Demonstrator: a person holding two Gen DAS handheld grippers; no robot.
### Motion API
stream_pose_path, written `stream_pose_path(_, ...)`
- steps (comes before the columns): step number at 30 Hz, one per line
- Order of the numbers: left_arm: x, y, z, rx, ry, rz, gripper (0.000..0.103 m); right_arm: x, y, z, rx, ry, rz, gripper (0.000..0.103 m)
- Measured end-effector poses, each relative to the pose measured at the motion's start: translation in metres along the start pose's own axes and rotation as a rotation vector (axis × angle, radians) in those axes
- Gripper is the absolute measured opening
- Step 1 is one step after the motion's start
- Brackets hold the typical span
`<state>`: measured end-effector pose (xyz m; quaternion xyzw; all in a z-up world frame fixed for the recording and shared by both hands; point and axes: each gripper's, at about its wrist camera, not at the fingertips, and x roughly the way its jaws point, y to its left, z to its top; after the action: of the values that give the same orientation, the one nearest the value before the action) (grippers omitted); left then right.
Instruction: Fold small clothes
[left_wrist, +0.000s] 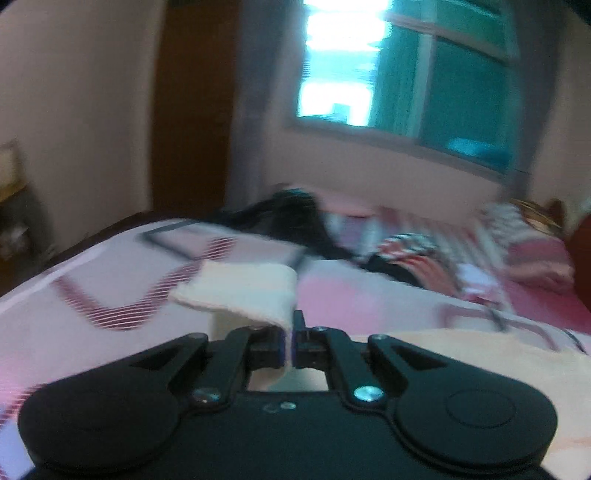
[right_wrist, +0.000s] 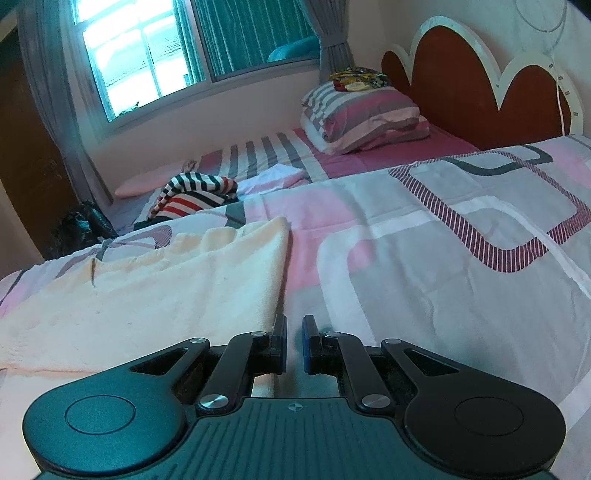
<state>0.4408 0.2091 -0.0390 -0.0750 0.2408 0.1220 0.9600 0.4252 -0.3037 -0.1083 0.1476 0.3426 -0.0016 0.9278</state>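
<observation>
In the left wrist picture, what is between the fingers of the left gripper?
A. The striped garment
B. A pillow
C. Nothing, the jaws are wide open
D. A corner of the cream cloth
D: the left gripper is shut on a lifted corner of the cream cloth, whose edge runs down between the closed pads, while the striped garment lies far behind on the bed.

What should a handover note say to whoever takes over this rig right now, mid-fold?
Left gripper: shut on a corner of the cream cloth, lifted off the bedspread.
Right gripper: nearly shut, nothing visibly between the pads, low over the cloth's right edge.
Cloth lies mostly flat across the bedspread; striped garment sits further back.
Done: corner picked up. Left: carry it over, complete the fold, smooth it.
</observation>
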Motion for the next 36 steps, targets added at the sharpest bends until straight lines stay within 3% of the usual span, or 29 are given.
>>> stream_pose_path(6, -0.011, -0.113, -0.016, 0.202, 0.017, -0.190, 0.002, -0.003, 0.001, -0.001, -0.001, -0.002, 0.012, 0.006)
stream_pose_path(11, -0.008, -0.183, -0.043, 0.325, 0.075, -0.259, 0.002, -0.005, 0.000, 0.000, 0.001, -0.007, 0.025, 0.006)
stream_pose_path(17, 0.007, -0.232, -0.076, 0.469, 0.172, -0.297, 0.003, -0.010, -0.008, 0.000, 0.015, -0.015, 0.035, 0.006)
stream_pose_path(19, 0.009, -0.252, -0.086, 0.542, 0.196, -0.308, 0.019, -0.013, -0.010, 0.000, 0.016, -0.016, 0.038, 0.006)
stream_pose_path(21, 0.003, -0.270, -0.097, 0.611, 0.171, -0.311, 0.048, -0.015, -0.013, 0.000, 0.020, -0.011, 0.046, 0.006)
stream_pose_path(24, -0.007, -0.289, -0.110, 0.666, 0.125, -0.347, 0.055, -0.020, -0.016, 0.001, 0.027, -0.014, 0.041, 0.006)
stream_pose_path(28, -0.017, -0.306, -0.121, 0.667, 0.094, -0.432, 0.057, -0.026, -0.019, 0.002, 0.038, -0.012, 0.038, 0.006)
stream_pose_path(31, -0.021, -0.298, -0.120, 0.595, 0.089, -0.418, 0.057, -0.028, -0.017, 0.001, 0.046, -0.009, 0.057, 0.006)
stream_pose_path(34, -0.025, -0.266, -0.113, 0.505, 0.084, -0.349, 0.057, -0.027, -0.006, -0.001, 0.047, -0.004, 0.111, 0.006)
stream_pose_path(36, -0.029, -0.235, -0.108, 0.442, 0.069, -0.258, 0.057, -0.023, 0.007, -0.003, 0.047, 0.000, 0.163, 0.006)
